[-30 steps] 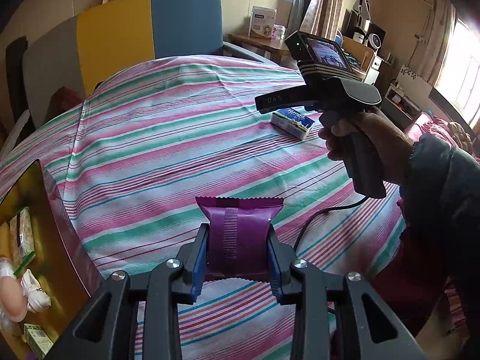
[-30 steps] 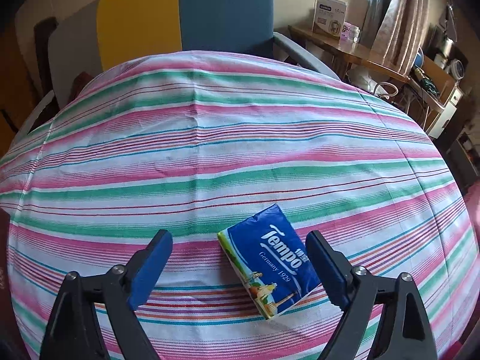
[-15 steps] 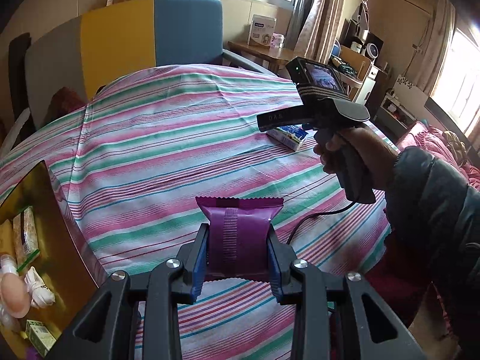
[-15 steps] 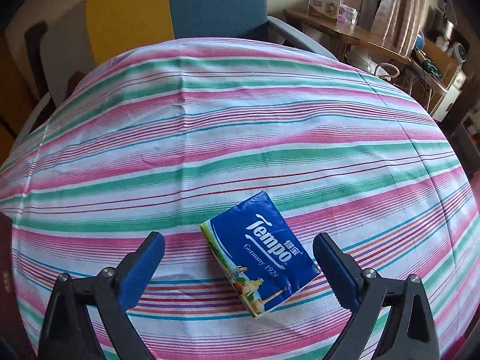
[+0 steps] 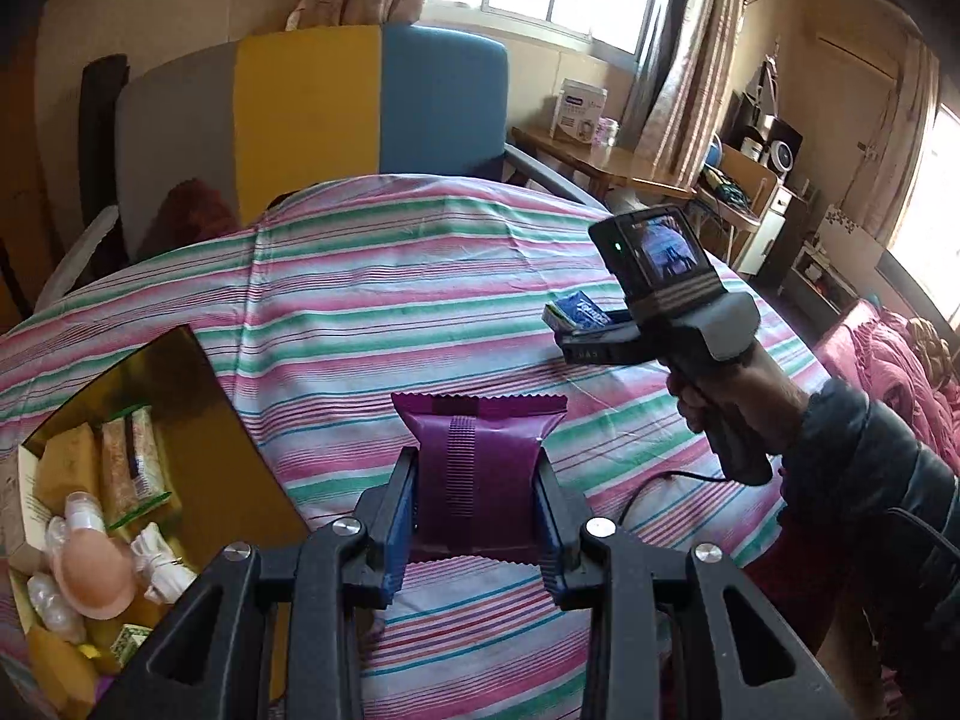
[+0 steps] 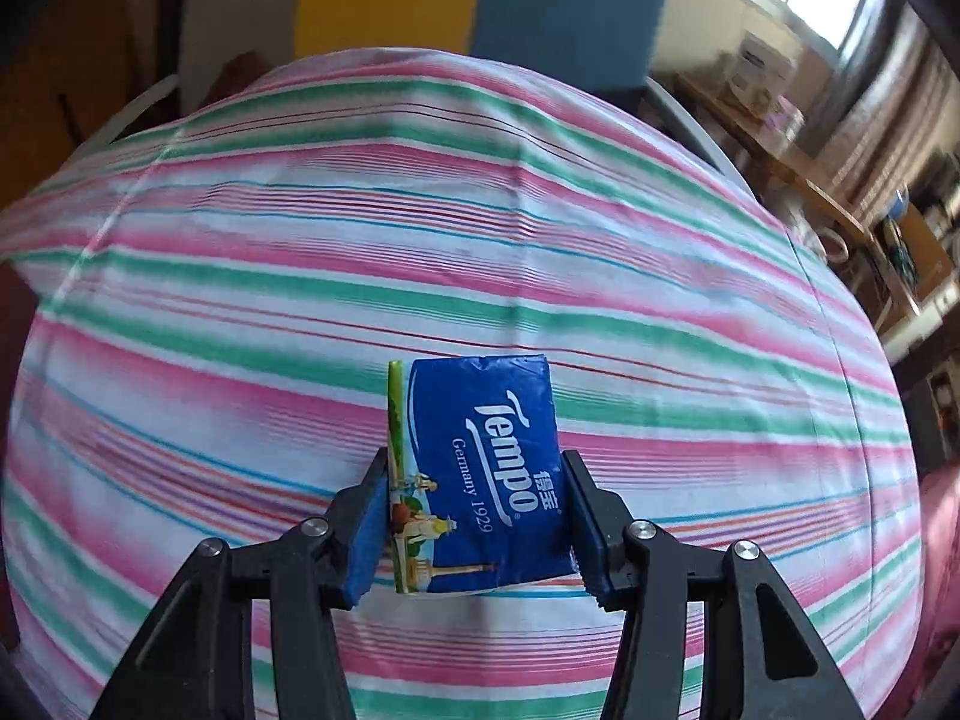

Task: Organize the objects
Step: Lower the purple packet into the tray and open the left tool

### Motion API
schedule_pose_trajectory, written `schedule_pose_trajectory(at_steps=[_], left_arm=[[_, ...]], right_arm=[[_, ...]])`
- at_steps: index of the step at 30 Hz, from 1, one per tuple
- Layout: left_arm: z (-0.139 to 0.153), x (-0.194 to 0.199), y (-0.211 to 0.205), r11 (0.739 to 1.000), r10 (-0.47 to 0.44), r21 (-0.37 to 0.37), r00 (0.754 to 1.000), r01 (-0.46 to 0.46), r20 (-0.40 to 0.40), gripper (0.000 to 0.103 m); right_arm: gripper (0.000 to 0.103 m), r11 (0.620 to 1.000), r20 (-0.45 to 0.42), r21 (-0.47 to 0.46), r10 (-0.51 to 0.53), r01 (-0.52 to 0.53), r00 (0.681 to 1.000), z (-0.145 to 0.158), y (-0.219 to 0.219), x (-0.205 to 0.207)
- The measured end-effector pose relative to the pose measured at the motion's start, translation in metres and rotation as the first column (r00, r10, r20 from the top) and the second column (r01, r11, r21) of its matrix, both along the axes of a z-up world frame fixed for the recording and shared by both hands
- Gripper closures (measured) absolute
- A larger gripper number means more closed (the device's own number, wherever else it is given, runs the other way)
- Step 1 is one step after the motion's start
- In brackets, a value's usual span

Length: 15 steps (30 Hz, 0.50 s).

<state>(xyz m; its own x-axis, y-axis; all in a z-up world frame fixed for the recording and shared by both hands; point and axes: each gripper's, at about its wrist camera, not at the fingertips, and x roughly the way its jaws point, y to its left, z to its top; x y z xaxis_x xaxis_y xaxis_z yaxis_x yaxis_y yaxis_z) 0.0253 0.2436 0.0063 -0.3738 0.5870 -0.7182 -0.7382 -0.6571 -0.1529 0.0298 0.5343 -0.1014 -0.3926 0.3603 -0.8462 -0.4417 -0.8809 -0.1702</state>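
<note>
The blue tissue pack (image 6: 480, 474) sits between the fingers of the right gripper (image 6: 474, 516), which have just been closing and now press on both its long sides, grasping it; its far end sticks out past the fingertips over the striped cloth (image 6: 420, 240) on the bench. The purple snack packet (image 5: 474, 456) is clenched upright between the fingers of the left gripper (image 5: 474, 516), its crimped top edge rising above the fingertips. To the left of those fingers an open yellow box (image 5: 198, 420) holds small packets and other items. To their right, a hand (image 5: 738, 402) holds the right gripper's handle.
</note>
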Motion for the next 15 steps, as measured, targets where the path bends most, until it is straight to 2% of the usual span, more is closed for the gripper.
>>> schedule_pose_trajectory(at_steps=[5,8,11,13,15], left_arm=[[0.013,-0.024,-0.047,0.989,0.15,0.012,0.988,-0.15,-0.02,0.069],[0.014,-0.038,-0.074,0.973,0.231,0.004,0.973,-0.231,-0.029,0.069],[0.011,-0.049,-0.098,0.952,0.305,-0.001,0.952,-0.305,-0.025,0.069],[0.008,-0.055,-0.111,0.939,0.345,-0.004,0.939,-0.345,-0.021,0.069],[0.004,-0.06,-0.12,0.928,0.372,-0.003,0.928,-0.372,-0.01,0.069]], right_arm=[[0.05,0.977,-0.022,0.078,0.199,-0.196,0.98,0.009,-0.073,-0.012],[0.05,0.948,0.011,0.113,0.297,-0.297,0.955,0.001,-0.111,-0.017],[0.05,0.92,0.08,0.145,0.357,-0.365,0.931,-0.017,-0.136,-0.02],[0.05,0.892,0.101,0.219,0.382,-0.395,0.919,-0.022,-0.151,-0.019],[0.05,0.896,0.092,0.201,0.386,-0.396,0.918,-0.023,-0.153,-0.02]])
